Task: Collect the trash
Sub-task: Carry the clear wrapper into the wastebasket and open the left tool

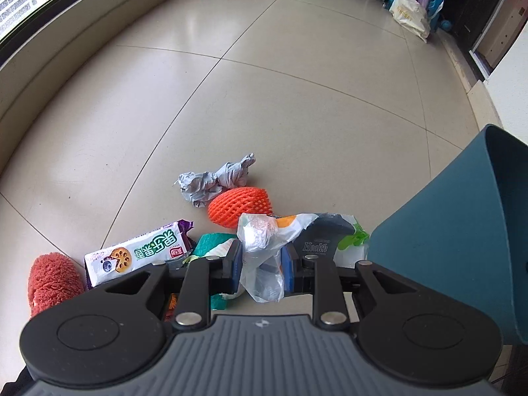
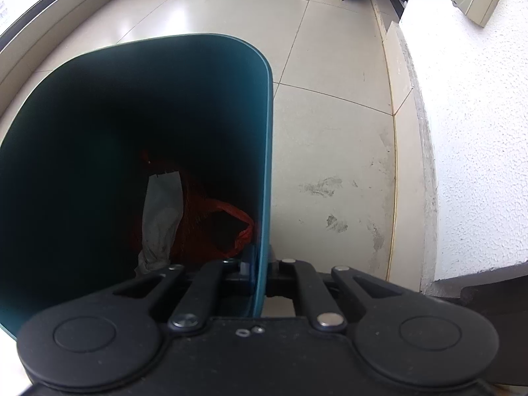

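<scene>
My left gripper (image 1: 262,264) is shut on a crumpled clear plastic bag (image 1: 260,257), held above the floor. Under it lies a pile of trash: a white snack wrapper (image 1: 138,250), an orange foam fruit net (image 1: 241,206), a grey crumpled paper (image 1: 217,181), a green wrapper (image 1: 211,242) and a dark "Health" packet (image 1: 321,236). The teal bin (image 1: 462,241) stands at the right. In the right wrist view my right gripper (image 2: 260,274) is shut on the right wall of the teal bin (image 2: 264,165). Inside lie a red plastic bag (image 2: 231,227) and a white scrap (image 2: 161,217).
A fuzzy red slipper (image 1: 52,283) lies left of the pile. A raised ledge (image 1: 49,66) under a window runs along the left. Bags and a blue stool (image 1: 415,3) stand at the far end. A white rough wall (image 2: 478,132) with a low step rises at the right.
</scene>
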A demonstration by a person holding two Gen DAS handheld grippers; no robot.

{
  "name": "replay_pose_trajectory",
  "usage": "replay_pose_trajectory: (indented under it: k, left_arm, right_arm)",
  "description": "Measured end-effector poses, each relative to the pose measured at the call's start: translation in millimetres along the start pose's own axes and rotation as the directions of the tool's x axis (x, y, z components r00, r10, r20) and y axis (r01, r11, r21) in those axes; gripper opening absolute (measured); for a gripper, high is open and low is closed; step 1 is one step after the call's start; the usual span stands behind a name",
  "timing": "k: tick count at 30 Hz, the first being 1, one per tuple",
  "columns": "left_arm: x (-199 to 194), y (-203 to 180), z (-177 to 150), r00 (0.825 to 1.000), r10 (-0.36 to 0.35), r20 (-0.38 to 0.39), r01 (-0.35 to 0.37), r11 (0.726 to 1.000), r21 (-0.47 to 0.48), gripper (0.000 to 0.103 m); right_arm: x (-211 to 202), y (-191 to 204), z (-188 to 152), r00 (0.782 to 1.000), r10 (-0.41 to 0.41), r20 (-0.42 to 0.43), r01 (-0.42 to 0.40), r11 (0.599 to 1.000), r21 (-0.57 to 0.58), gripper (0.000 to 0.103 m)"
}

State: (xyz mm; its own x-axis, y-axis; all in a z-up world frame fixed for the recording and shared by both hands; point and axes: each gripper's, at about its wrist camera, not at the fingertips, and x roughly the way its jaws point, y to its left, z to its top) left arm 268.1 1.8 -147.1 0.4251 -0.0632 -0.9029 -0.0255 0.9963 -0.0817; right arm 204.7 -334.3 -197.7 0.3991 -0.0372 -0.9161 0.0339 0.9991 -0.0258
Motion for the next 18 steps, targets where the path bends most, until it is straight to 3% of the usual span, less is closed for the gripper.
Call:
replay_pose_trajectory:
  k: [6,10,13,18]
  left_arm:
    - [-74,-44,9,0.988,-0.116,0.101,0.110,0.992,0.063,0.024]
    - [-102,-81,14,0.977,-0.166,0.135,0.150,0.981,0.125,0.024]
    - [-108,-111,17,0.970,-0.203,0.137,0.177,0.968,0.180,0.024]
    - [-94,-165,12,0.973,-0.202,0.109,0.164,0.943,0.289,0.024]
  right_arm:
    - [-3,-5,-1,1.000,0.006,0.001,-0.006,1.000,0.007,0.004]
    - [-4,-6,0,1.000,0.009,0.002,-0.010,1.000,0.007,0.004]
    - [-5,-7,0,1.000,0.013,0.002,-0.013,1.000,0.009,0.004]
    - [-6,-5,0,1.000,0.012,0.005,-0.012,1.000,0.002,0.004]
